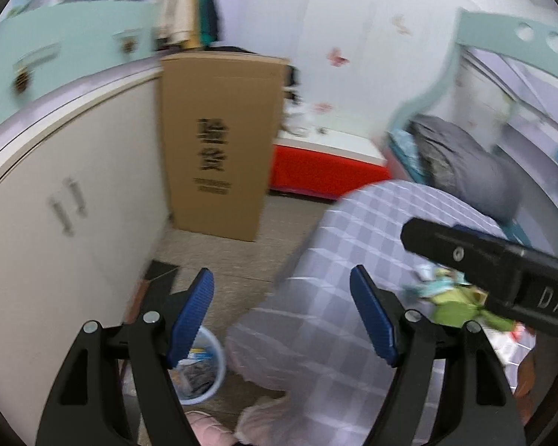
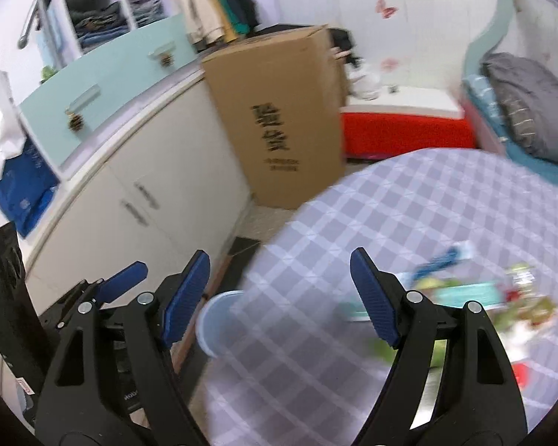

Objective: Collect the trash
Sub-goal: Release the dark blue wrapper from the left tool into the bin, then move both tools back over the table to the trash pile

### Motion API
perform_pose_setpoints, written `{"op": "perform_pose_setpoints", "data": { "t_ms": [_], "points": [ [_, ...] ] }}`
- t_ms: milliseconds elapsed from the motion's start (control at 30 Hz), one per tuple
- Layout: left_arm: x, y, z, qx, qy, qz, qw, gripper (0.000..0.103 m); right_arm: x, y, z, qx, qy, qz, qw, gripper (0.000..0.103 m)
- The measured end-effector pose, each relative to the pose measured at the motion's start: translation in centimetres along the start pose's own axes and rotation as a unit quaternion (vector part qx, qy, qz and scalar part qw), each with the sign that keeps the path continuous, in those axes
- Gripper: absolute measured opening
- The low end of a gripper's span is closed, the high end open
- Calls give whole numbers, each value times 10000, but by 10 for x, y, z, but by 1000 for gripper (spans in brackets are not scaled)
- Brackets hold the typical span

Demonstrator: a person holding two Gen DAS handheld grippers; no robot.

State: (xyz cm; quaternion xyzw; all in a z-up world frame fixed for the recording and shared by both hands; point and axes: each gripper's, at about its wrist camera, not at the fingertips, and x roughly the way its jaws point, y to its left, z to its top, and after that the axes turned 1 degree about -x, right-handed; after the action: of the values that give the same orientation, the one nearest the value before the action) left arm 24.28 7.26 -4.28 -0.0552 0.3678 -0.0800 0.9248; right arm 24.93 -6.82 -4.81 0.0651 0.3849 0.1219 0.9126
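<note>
A light blue bin [image 1: 204,368] with wrappers in it stands on the floor beside the table [image 1: 353,245], which wears a grey checked cloth. Blurred trash [image 1: 454,303] in green, teal and white lies on the cloth at the right. My left gripper [image 1: 282,316] hangs open over the table's left edge, above the bin, with nothing between its blue pads. My right gripper [image 2: 281,293] is open too, empty, over the cloth, with the trash [image 2: 465,290] to its right and the bin [image 2: 219,327] at lower left. One black finger [image 1: 465,252] of the right gripper crosses the left wrist view.
A tall cardboard box [image 2: 279,122] stands on the floor against a white cabinet [image 2: 137,193]. Behind it is a red chest with a white lid [image 2: 405,130]. A bed with a grey pillow [image 2: 528,111] lies at the far right. Pink slippers [image 1: 208,427] sit near the bin.
</note>
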Motion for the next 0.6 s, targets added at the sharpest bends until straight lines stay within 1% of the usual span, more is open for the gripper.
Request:
{"op": "perform_pose_setpoints", "data": {
  "t_ms": [133, 233, 300, 333, 367, 400, 533, 600],
  "points": [
    [15, -59, 3, 596, 199, -302, 9976, 74, -18, -48, 3, 88, 37, -342, 9994, 77],
    [27, -98, 1, 989, 397, -551, 9928, 73, -25, -85, 1, 185, 127, -583, 9980, 77],
    [37, -122, -1, 1268, 538, -688, 9881, 68, -26, -108, -2, 249, 227, -677, 9971, 77],
    [42, -132, -1, 1389, 609, -731, 9857, 64, -26, -114, -4, 267, 248, -713, 9968, 77],
    [47, -139, -2, 1488, 664, -738, 9839, 59, -27, -122, -6, 292, 274, -755, 9963, 77],
    [54, -150, -4, 1627, 749, -737, 9811, 57, -26, -132, -8, 330, 323, -766, 9960, 77],
    [71, -170, -6, 1787, 915, -786, 9765, 42, -23, -151, -14, 395, 420, -795, 9952, 77],
    [81, -180, -5, 1884, 980, -811, 9738, 41, -19, -157, -17, 406, 486, -768, 9950, 77]
  ]
}}
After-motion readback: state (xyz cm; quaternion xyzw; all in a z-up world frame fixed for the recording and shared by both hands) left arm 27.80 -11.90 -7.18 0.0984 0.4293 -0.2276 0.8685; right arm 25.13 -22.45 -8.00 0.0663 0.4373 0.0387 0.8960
